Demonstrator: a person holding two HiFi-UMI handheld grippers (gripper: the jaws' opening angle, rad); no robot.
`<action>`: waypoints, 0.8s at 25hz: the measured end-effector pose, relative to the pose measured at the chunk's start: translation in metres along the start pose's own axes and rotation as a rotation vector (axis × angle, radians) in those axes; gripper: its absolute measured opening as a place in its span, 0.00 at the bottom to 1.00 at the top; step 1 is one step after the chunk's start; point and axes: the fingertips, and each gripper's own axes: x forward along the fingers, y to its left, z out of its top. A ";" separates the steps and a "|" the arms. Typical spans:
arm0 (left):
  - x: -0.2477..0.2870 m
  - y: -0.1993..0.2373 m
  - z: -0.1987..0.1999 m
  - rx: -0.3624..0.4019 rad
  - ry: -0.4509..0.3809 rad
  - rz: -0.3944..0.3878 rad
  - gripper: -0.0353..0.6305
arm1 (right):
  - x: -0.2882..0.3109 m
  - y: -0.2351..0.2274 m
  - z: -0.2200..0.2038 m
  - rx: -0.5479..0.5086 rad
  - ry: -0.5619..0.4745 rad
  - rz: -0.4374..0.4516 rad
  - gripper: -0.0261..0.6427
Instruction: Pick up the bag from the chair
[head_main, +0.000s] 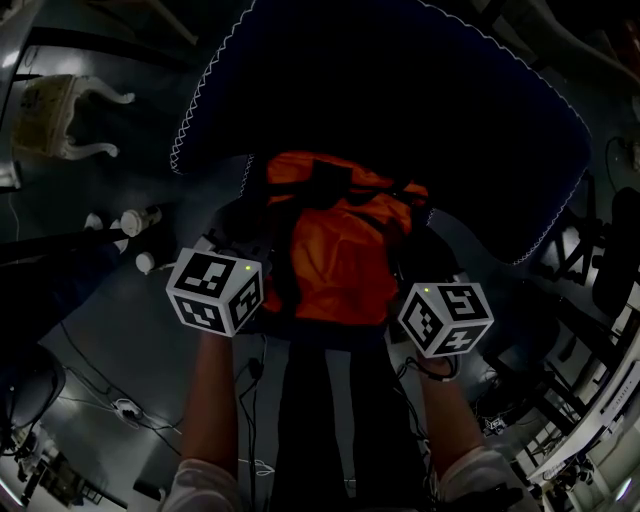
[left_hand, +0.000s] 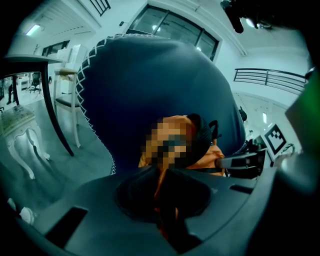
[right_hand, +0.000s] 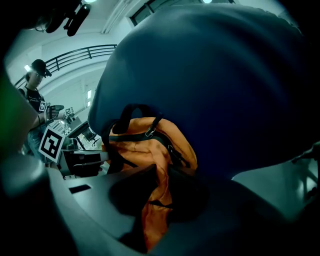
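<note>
The bag, orange with black straps, sits slumped on the seat of the chair, leaning against its dark blue backrest. I have a gripper at each side of it. My left gripper is nearly together, nipping a thin fold of the orange fabric. My right gripper is clamped on a thicker fold near the bag's lower edge.

To lift well, I'd raise both hands together and level, so neither pinch takes the whole weight and the fabric doesn't slip out. The left bite looks shallow, though the dim view makes that hard to judge. One of the straps would be a surer hold.

I can read no brand or label on the bag; the only print is the square markers on my grippers.
</note>
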 end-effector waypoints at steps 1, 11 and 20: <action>-0.001 -0.001 0.000 0.000 -0.001 0.001 0.12 | -0.001 0.000 0.000 -0.001 0.000 -0.002 0.16; -0.017 -0.011 -0.006 0.006 0.001 0.024 0.11 | -0.012 0.004 -0.005 -0.005 -0.006 -0.005 0.12; -0.046 -0.026 -0.013 0.003 0.001 0.077 0.09 | -0.033 0.014 -0.012 -0.015 -0.010 -0.005 0.12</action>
